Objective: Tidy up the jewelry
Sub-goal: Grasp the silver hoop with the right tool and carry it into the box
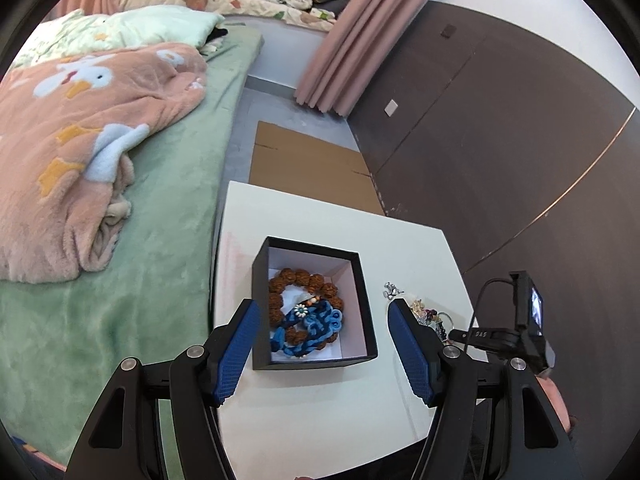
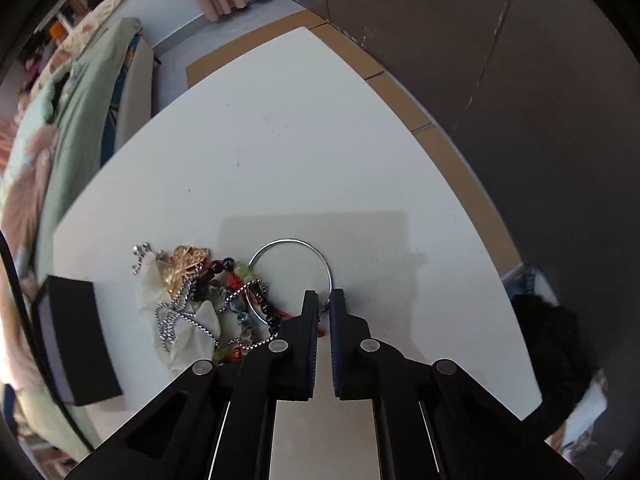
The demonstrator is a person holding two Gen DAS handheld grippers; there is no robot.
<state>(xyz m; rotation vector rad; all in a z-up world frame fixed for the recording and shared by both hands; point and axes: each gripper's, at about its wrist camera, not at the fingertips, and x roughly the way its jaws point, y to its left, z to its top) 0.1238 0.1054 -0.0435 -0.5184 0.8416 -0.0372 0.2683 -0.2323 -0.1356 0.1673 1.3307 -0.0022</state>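
A black open box [image 1: 362,300] sits on the white table [image 1: 320,400] and holds a brown bead bracelet [image 1: 316,280] and a blue braided piece [image 1: 316,328]. My left gripper [image 1: 324,344] is open above the box's near side, empty. A jewelry pile [image 2: 200,300] of chains, beads and a gold piece lies right of the box [image 2: 76,340]; it also shows in the left wrist view [image 1: 430,314]. My right gripper [image 2: 324,300] is shut on the near rim of a silver bangle [image 2: 276,246] beside the pile.
A bed with a green sheet [image 1: 160,220] and pink blanket [image 1: 80,140] lies left of the table. A brown wall panel [image 1: 520,140] stands to the right. Flat cardboard [image 1: 312,164] lies on the floor beyond the table. The right gripper's camera [image 1: 528,316] shows at right.
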